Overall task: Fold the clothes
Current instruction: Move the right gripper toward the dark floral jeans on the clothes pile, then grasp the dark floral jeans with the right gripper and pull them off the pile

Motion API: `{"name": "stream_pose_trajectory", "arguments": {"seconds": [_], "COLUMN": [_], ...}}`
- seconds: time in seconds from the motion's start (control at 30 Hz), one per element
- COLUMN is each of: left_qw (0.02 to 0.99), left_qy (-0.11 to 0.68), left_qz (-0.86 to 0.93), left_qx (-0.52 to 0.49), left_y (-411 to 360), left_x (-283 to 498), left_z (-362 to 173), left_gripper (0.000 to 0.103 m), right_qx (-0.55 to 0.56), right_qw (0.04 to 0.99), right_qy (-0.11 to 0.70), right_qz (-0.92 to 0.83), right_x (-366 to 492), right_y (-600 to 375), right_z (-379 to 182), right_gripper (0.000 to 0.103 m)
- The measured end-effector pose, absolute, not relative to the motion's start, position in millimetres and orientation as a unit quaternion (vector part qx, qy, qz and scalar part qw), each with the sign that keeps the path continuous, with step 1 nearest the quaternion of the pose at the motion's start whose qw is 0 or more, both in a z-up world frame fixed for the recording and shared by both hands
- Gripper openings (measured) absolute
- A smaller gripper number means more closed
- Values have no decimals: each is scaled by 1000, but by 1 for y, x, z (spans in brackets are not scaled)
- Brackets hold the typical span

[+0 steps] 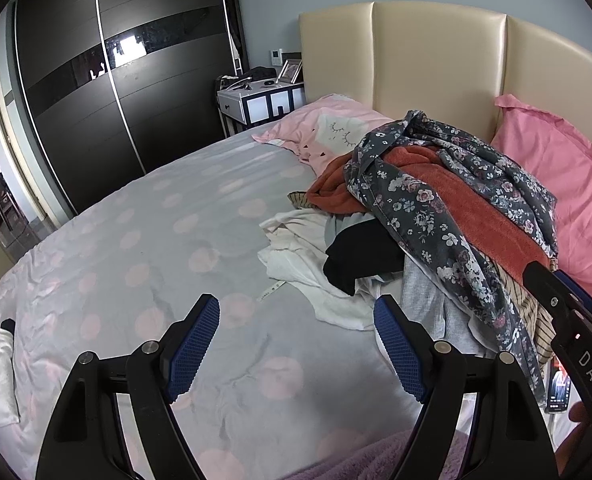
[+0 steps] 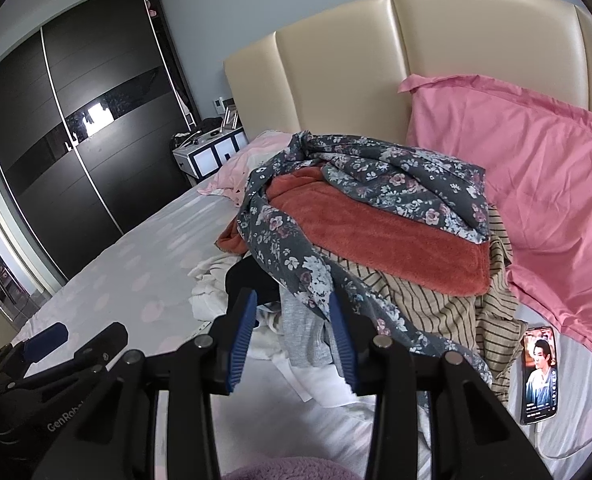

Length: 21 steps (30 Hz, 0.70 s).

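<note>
A heap of clothes lies on the bed near the headboard. On top is a grey floral garment (image 1: 416, 200) (image 2: 376, 168) draped over an orange-red fleece (image 1: 476, 208) (image 2: 376, 236). Under them show a black garment (image 1: 360, 256), a white garment (image 1: 296, 256), a grey ribbed garment (image 1: 428, 300) (image 2: 300, 336) and a beige striped garment (image 2: 428, 304). My left gripper (image 1: 296, 340) is open over bare sheet, left of the heap. My right gripper (image 2: 292, 340) is open at the heap's near edge, with the grey ribbed garment just beyond its fingers. Neither holds anything.
The bed sheet (image 1: 144, 248) is grey with pink dots. A pink pillow (image 2: 536, 184) leans on the cream headboard (image 2: 336, 64). A lit phone (image 2: 540, 376) lies right of the heap. A nightstand (image 1: 256, 100) and a dark wardrobe (image 1: 96, 80) stand beyond the bed.
</note>
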State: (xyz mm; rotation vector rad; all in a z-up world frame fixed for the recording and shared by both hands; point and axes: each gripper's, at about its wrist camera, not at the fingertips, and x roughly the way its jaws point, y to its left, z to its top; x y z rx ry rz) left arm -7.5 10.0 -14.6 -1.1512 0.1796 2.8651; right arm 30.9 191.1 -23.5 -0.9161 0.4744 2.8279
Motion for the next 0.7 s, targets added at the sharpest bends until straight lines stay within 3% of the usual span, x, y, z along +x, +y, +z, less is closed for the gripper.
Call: {"name": "stream_pose_trajectory", "arguments": {"seconds": [0.53,0.7], "left_qw": [30,23], "left_qy": [69,72], "left_qz": [916,907], "left_qx": [-395,-415], "left_y": [13,4], "left_x": [-44,-67], "left_z": [-39,-57], "left_gripper": [81,81], "right_qx": [-346,-366], "right_qw": [47,40], "right_qy": [131,107], "right_qz": [928,923], "right_x": [-20,-58], "right_y": [200,203], "right_z": [-45,-57], "right_gripper": [38,43]}}
